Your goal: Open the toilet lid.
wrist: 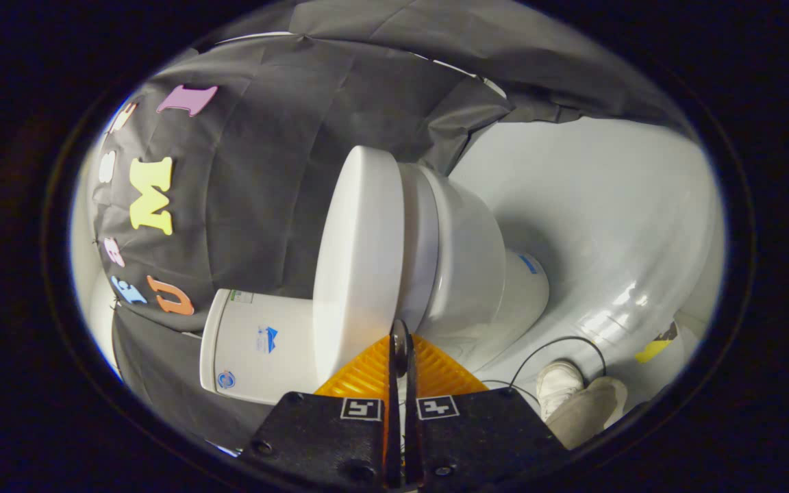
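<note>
The gripper (401, 342) has its two orange fingers (367, 373) drawn almost together, with only a thin slit between them and nothing held in it. The view is rolled on its side, so the toilet (477, 274) appears turned over. Its lid (357, 253) is down on the seat (416, 246), and the lid's front edge sits just ahead of the fingertips. The tank (257, 346) is beyond the lid on the far side from the bowl, and a shoe (559, 383) stands on the white floor (607, 219) near the bowl.

The step in hand looks like getting a purchase under the lid's front rim. Done well, that probably means slipping the narrow tips into the seam between lid and seat (not between seat and bowl, or both will rise), then swinging up in an arc about the hinge by the tank.
</note>
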### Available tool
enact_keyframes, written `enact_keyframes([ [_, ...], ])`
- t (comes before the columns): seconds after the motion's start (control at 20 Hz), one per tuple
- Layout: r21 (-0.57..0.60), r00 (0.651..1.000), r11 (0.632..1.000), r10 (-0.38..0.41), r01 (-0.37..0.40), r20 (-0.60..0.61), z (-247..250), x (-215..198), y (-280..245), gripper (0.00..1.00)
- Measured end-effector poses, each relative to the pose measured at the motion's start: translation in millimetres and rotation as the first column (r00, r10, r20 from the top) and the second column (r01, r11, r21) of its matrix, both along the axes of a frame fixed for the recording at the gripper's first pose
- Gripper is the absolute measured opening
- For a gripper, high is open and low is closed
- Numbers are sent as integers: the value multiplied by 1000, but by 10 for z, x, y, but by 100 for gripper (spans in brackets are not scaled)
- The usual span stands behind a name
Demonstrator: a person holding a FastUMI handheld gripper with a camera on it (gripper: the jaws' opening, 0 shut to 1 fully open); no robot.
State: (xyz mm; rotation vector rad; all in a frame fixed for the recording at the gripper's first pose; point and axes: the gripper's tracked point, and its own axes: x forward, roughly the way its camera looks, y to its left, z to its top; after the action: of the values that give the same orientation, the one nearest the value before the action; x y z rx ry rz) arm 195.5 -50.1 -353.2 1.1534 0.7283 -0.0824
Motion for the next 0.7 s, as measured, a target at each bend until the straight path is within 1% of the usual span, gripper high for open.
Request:
enact_keyframes([
  [0.25, -68, 999, 997, 25, -23, 33, 168, -10, 46, 4],
  [0.45, -127, 998, 992, 29, -22, 57, 361, 13, 76, 4],
  [0.7, -239, 997, 969, 67, -57, 33, 528, 31, 133, 4],
])
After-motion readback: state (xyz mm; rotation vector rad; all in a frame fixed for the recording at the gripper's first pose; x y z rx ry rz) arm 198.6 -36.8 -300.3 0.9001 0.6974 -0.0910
